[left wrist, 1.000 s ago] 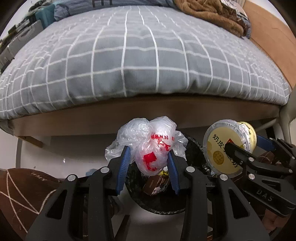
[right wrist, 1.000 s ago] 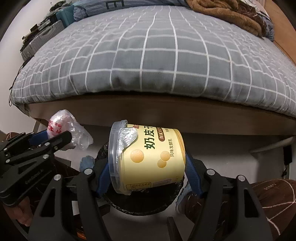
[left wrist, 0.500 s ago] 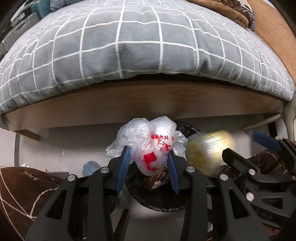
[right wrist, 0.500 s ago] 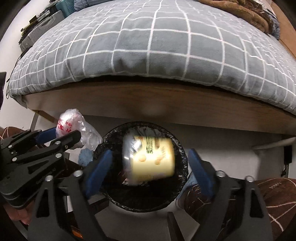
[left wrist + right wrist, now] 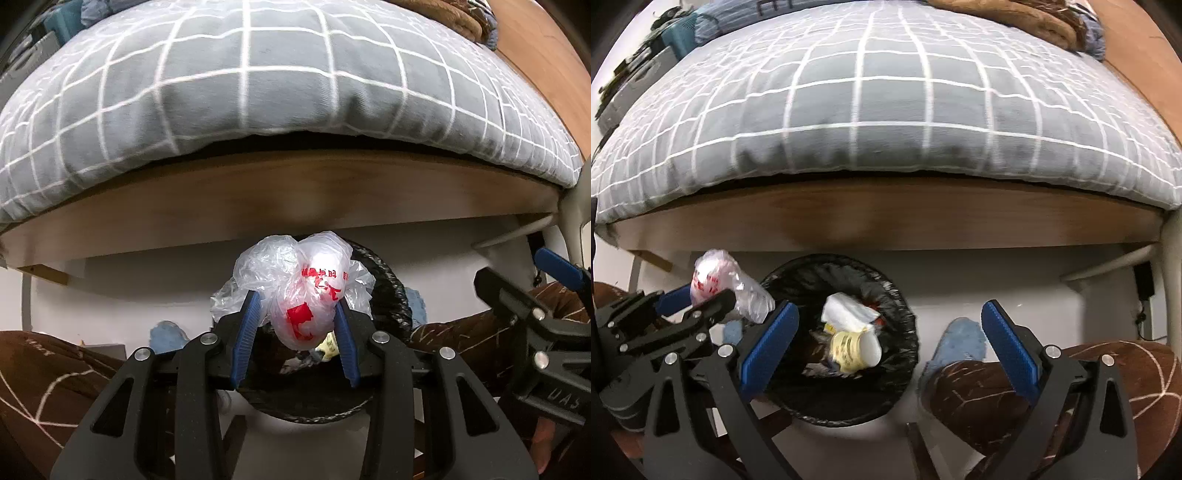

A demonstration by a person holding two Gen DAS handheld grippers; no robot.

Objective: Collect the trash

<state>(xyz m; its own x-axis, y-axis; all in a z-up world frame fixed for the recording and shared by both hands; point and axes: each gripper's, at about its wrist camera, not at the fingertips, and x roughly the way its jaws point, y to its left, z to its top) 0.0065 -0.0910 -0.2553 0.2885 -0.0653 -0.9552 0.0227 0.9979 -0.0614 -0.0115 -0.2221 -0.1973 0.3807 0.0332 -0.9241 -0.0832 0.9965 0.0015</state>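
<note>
A round bin with a black liner [image 5: 903,321] stands on the floor by the bed. A yellow yoghurt tub [image 5: 853,349] lies inside it on other rubbish, beside white paper [image 5: 846,308]. My right gripper [image 5: 886,332] is wide open and empty above the bin. My left gripper [image 5: 295,317] is shut on a crumpled clear plastic bag with red print [image 5: 310,295] and holds it over the bin's near rim [image 5: 391,291]. The bag also shows in the right wrist view [image 5: 716,282].
The bed with a grey checked cover [image 5: 886,110] and a wooden frame [image 5: 886,218] overhangs the bin. Brown slippers [image 5: 1071,387] and a blue cloth [image 5: 960,343] are beside the bin. A white bed leg [image 5: 1171,277] stands at the right.
My right gripper opened and the yellow tub fell into the bin. My left gripper kept its hold on the plastic bag and moved closer over the bin.
</note>
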